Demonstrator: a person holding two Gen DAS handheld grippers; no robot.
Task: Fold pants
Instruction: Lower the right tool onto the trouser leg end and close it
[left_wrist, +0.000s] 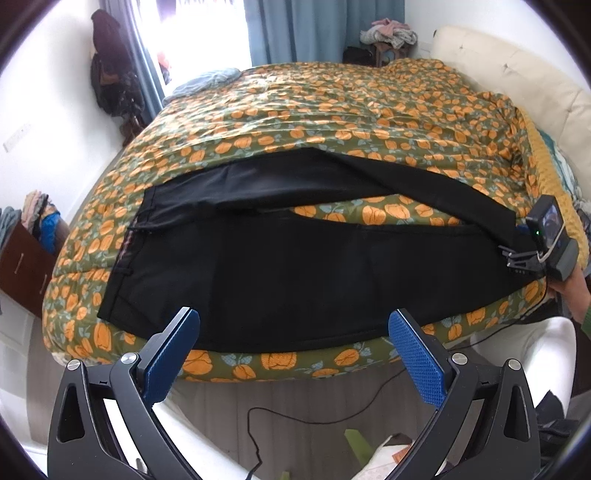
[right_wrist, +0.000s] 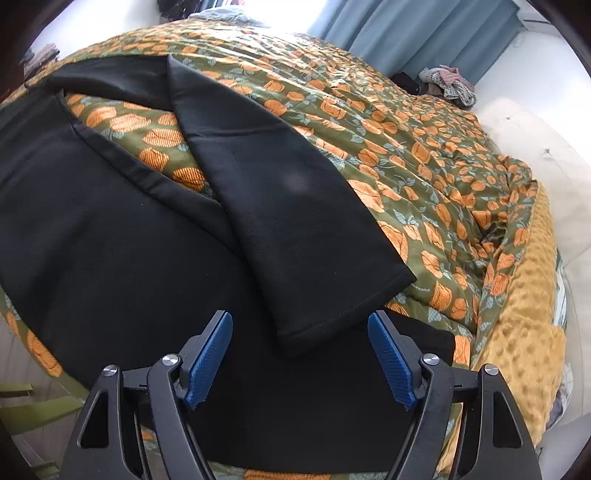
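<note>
Right wrist: one black pants (right_wrist: 147, 240), two legs, one bedspread (right_wrist: 406, 147); both tools agape, empty.

black pants (left_wrist: 280, 273), orange-flowered green bedspread (left_wrist: 332, 110)

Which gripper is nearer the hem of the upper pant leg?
Right. The right gripper hovers at the hem, fingers open. The left gripper sits over the pants' near edge, far from it.

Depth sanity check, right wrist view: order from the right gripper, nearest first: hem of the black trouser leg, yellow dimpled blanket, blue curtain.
From the right gripper:
1. Hem of the black trouser leg, just ahead between the fingers.
2. Yellow dimpled blanket, right bed edge.
3. Blue curtain, far wall.
</note>
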